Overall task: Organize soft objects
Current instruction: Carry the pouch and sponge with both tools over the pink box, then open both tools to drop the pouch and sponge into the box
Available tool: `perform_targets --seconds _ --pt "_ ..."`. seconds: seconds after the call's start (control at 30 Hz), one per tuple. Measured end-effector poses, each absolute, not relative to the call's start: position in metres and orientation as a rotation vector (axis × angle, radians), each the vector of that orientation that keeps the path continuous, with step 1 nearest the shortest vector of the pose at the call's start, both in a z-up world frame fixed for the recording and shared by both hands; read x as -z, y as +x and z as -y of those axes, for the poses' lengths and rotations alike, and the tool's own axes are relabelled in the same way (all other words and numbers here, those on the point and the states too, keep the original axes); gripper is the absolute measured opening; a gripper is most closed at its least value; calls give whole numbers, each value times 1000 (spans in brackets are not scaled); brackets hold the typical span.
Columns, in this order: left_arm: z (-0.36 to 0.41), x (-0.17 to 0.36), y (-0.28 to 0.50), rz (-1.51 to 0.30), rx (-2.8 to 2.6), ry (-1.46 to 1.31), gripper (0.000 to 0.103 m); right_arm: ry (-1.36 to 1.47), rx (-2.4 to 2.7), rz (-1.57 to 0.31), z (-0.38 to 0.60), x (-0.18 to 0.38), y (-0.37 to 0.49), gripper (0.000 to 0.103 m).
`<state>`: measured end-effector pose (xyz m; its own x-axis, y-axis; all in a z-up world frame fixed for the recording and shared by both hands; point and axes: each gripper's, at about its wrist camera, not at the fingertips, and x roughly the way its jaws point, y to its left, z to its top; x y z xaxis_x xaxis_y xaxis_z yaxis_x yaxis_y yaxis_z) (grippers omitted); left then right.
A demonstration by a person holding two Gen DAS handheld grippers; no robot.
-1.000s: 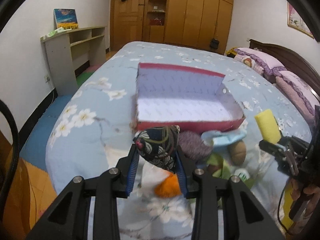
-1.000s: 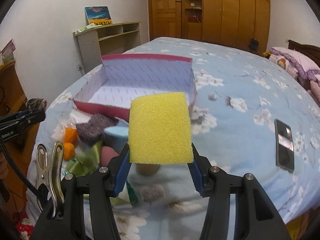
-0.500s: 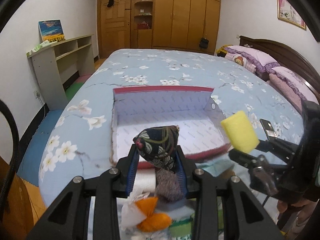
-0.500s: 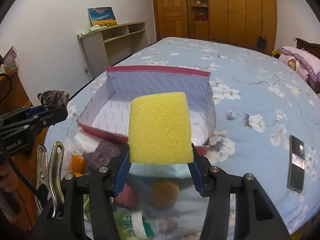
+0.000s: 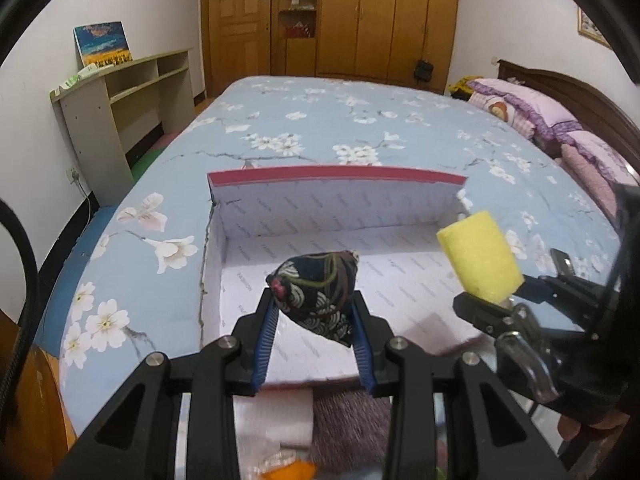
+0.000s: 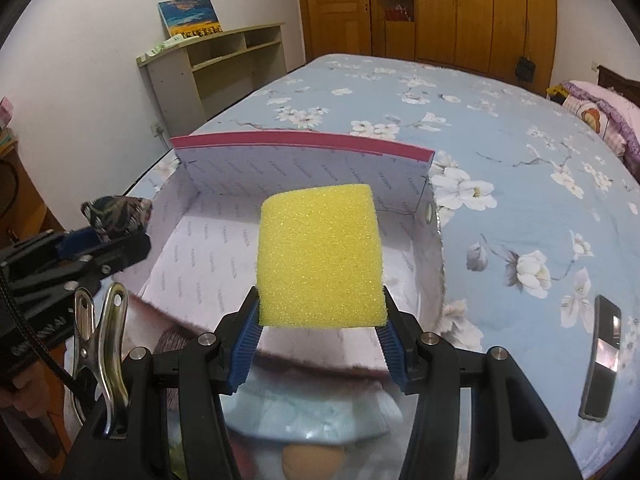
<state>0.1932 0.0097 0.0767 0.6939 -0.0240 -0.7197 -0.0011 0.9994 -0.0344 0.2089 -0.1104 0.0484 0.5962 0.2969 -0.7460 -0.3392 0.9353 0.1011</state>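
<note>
A shallow box (image 5: 336, 176) (image 6: 304, 140) with a red rim and white lining lies open on the blue flowered bed. My left gripper (image 5: 314, 304) is shut on a dark patterned fabric pouch (image 5: 316, 292), held above the box's near left part. My right gripper (image 6: 320, 312) is shut on a yellow sponge block (image 6: 320, 256), held over the box's near right part. Each gripper appears in the other's view: the sponge (image 5: 478, 256) at the right, the pouch (image 6: 116, 218) at the left. Below both grippers lie blurred soft items, among them a purple knit piece (image 5: 352, 428) and a pale blue one (image 6: 320, 412).
A dark phone (image 6: 602, 356) lies on the bedspread right of the box. Pink pillows (image 5: 552, 120) line the headboard at the right. A low shelf unit (image 5: 120, 100) stands by the left wall, wooden wardrobes (image 5: 360, 20) at the back. A metal clip (image 6: 100, 344) hangs on my right gripper.
Both grippers have moved forward with their loads, from above the pile of soft items to above the box. The box now looks nearer and larger, and the pile has slid under the fingers.
</note>
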Motion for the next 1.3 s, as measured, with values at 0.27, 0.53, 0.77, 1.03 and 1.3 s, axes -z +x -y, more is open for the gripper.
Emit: perform_targets --seconds 0.27,0.53,0.77,1.03,1.3 --pt "-10 -45 242 -877 -15 -30 36 -48 -356 -919 101 -24 248 55" --pt "-10 -16 275 -926 -29 -33 36 -52 -342 -950 99 -5 273 55" --pt "-10 1 284 -928 -44 -20 37 -83 -358 -949 88 4 283 55" --pt "-9 3 284 -917 -47 -19 37 -96 -336 -943 84 11 285 56" --pt "-8 3 284 -915 -53 -16 39 -90 -325 -942 83 11 284 56"
